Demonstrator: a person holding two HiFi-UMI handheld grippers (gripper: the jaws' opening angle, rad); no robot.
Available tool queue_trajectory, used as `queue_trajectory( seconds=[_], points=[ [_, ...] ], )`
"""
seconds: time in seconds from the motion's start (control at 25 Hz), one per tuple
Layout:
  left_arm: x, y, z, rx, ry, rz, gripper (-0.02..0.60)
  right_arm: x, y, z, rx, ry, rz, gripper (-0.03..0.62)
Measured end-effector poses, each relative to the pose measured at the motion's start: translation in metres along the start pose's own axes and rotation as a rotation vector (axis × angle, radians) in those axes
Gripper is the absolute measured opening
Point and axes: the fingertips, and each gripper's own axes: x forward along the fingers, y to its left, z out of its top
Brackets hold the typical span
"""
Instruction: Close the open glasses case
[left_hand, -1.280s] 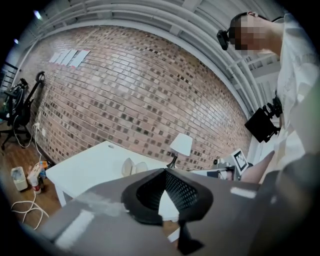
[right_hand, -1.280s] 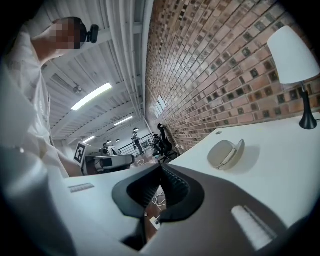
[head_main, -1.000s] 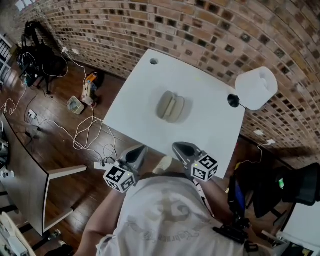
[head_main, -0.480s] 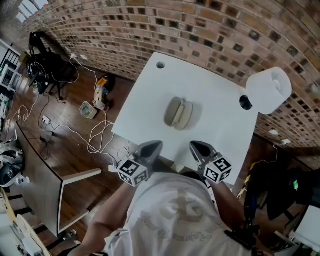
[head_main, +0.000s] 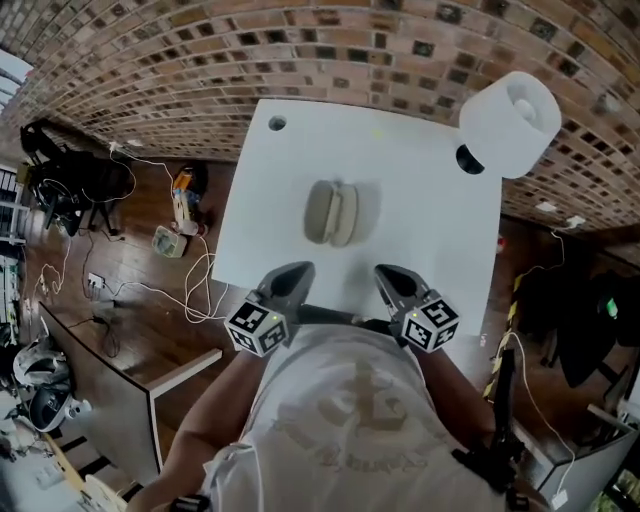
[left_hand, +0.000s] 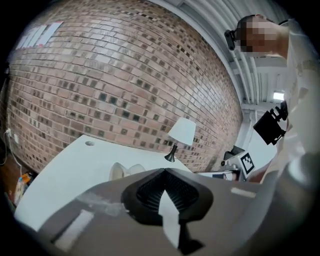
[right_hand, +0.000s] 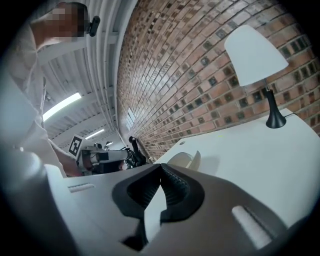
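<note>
Lying open at the middle of the white table (head_main: 425, 190), the glasses case (head_main: 335, 212) shows both halves side by side, while the left gripper (head_main: 296, 272) and right gripper (head_main: 386, 274) hang over the table's near edge, jaws together, empty.

No text can be read. The print on the shirt (head_main: 352, 420) is too blurred; the left gripper (head_main: 296, 271) and right gripper (head_main: 389, 273) cubes show only square markers.
</note>
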Motion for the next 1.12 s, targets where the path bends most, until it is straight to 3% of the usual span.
queue_trajectory(
  seconds=[0.32,0.6,0.96,1.12],
  points=[
    [0.015,0.022,0.02,0.013,0.025,-0.103,0.005,0.028,0.001,-0.007,0.069,-0.004,-0.094,0.008],
    [0.01,0.06,0.023,0.012,0.033,-0.153,0.005,0.068,-0.007,0.004,0.066,-0.009,-0.196,0.009],
    [0.016,0.075,0.028,0.012,0.055,-0.272,0.005,0.093,-0.035,0.01,0.058,0.049,-0.351,0.011],
    [0.011,0.076,0.023,-0.006,0.076,-0.326,0.005,0.097,-0.043,-0.003,0.097,0.097,-0.418,0.079]
  ],
)
